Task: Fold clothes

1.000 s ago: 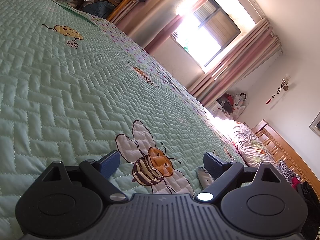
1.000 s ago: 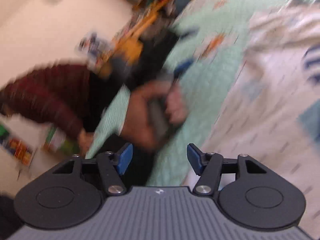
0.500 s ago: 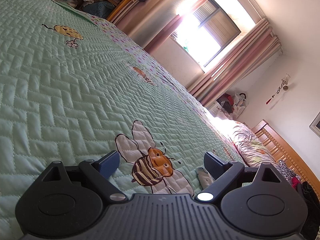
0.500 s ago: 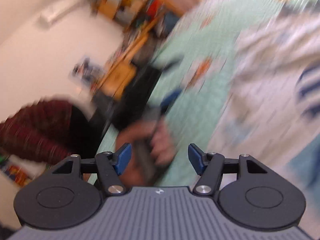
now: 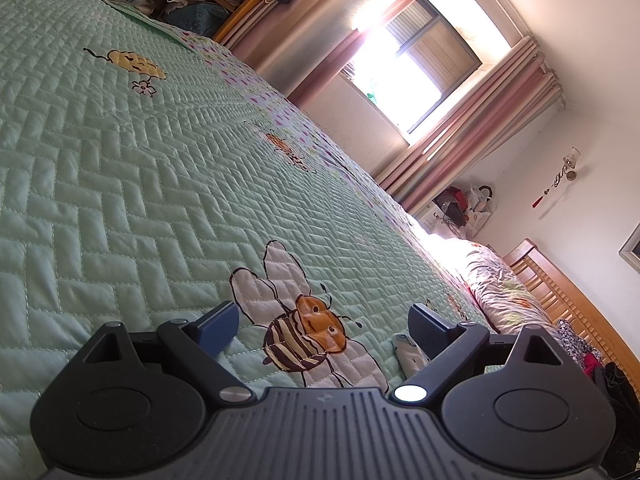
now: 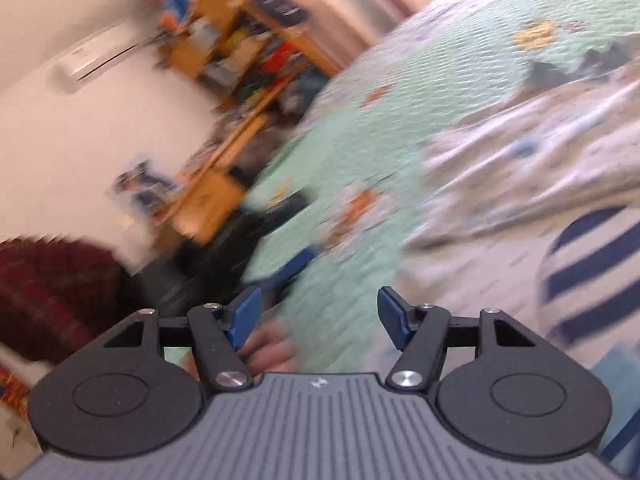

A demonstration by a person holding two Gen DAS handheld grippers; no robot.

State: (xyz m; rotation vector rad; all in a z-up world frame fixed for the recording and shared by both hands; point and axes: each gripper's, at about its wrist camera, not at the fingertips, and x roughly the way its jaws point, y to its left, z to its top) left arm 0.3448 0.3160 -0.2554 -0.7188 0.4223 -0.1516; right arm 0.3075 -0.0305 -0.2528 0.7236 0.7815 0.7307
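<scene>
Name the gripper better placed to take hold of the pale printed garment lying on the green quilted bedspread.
Right. The right gripper, jaws apart and empty, has the pale printed garment just ahead to its right. The left gripper, also open, faces only bare green quilted bedspread and its embroidered bee.

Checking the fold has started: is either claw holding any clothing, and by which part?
Nothing is held. Left claw and right claw are both open and empty.
</scene>
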